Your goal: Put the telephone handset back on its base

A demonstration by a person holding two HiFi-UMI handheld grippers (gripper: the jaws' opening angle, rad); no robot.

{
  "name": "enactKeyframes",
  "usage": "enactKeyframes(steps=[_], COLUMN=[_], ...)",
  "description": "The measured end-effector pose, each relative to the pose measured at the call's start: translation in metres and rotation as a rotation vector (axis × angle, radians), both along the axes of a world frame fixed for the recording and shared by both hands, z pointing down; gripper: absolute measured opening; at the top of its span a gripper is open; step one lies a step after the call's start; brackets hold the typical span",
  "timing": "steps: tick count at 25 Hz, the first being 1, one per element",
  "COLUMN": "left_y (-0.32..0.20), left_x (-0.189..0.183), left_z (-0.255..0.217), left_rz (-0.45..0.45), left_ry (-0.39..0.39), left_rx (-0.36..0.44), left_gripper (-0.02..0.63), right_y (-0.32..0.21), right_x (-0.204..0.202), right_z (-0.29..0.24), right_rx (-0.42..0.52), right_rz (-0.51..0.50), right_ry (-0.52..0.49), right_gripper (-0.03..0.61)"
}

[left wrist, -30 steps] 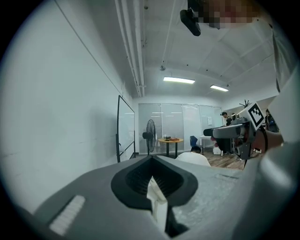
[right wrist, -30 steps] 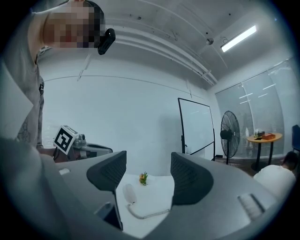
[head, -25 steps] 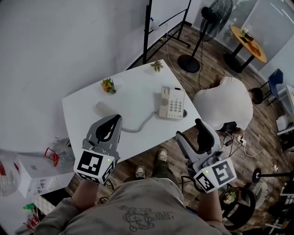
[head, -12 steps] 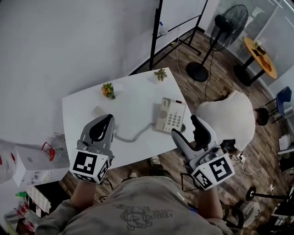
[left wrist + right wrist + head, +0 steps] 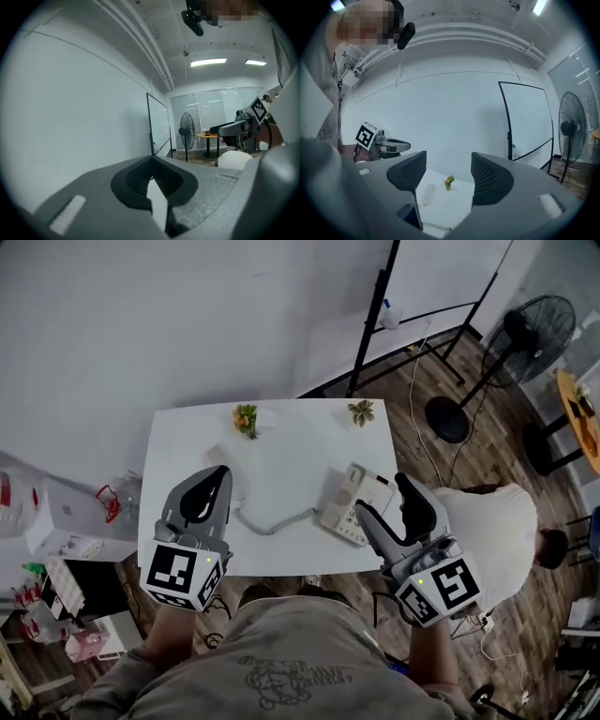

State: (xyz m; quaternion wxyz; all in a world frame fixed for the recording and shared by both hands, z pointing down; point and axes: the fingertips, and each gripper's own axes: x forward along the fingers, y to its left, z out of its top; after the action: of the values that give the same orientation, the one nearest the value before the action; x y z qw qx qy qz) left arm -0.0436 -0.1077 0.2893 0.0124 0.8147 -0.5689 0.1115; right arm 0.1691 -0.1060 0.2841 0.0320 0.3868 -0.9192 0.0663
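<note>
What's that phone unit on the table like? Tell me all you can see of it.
The telephone base is off-white plastic with rows of keys, its cradle empty. It lies flat and askew on the white table, near the right front corner. A coiled cord runs left from it across the tabletop.

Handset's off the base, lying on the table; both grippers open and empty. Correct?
Not quite. The left gripper is shut, jaws together with nothing between them, as the left gripper view shows. The rest stands: the handset lies on the table, off the base, and the right gripper is open and empty.
</note>
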Motion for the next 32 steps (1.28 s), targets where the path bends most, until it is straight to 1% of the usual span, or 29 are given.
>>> enactKeyframes(steps=[3, 6, 8, 12, 16, 18, 20, 28, 32], left_y=[0.009, 0.015, 0.018, 0.022, 0.025, 0.025, 0.025, 0.015, 0.008], left_x=[-0.013, -0.023, -0.028, -0.044, -0.057, -0.064, -0.073, -0.116, -0.135], left_z=[0.0, -0.007, -0.012, -0.012, -0.02, -0.022, -0.02, 0.002, 0.01], left_rz=[-0.086, -0.142, -0.171, -0.233, -0.236, -0.246, -0.259, -0.317, -0.329], left_ry=[-0.017, 0.017, 0.037, 0.014, 0.037, 0.022, 0.011, 0.006, -0.02], left_rx=[-0.004, 0.014, 0.026, 0.027, 0.066, 0.073, 0.065, 0.009, -0.009], left_gripper=[0.0, 0.0, 0.0, 0.0, 0.0, 0.0, 0.0, 0.0, 0.0], right_y=[-0.01, -0.02, -0.025, -0.036, -0.046, -0.049, -0.051, -0.069, -0.083], right_x=[-0.006, -0.018, -0.025, -0.042, -0.061, -0.07, -0.081, -0.13, -0.159], right_z=[-0.001, 0.0, 0.002, 0.005, 0.011, 0.015, 0.019, 0.03, 0.044], right_rx=[0.002, 0.002, -0.003, -0.014, -0.029, -0.04, -0.053, -0.088, -0.153], right_rz=[-0.075, -0.139, -0.168, -0.204, -0.226, -0.233, -0.242, -0.271, -0.278], right_ry=[-0.014, -0.028, -0.037, -0.045, -0.03, -0.02, -0.005, 0.05, 0.054], right_gripper=[0.316, 0.316, 0.316, 0.314, 0.314, 0.314, 0.314, 0.314, 0.311])
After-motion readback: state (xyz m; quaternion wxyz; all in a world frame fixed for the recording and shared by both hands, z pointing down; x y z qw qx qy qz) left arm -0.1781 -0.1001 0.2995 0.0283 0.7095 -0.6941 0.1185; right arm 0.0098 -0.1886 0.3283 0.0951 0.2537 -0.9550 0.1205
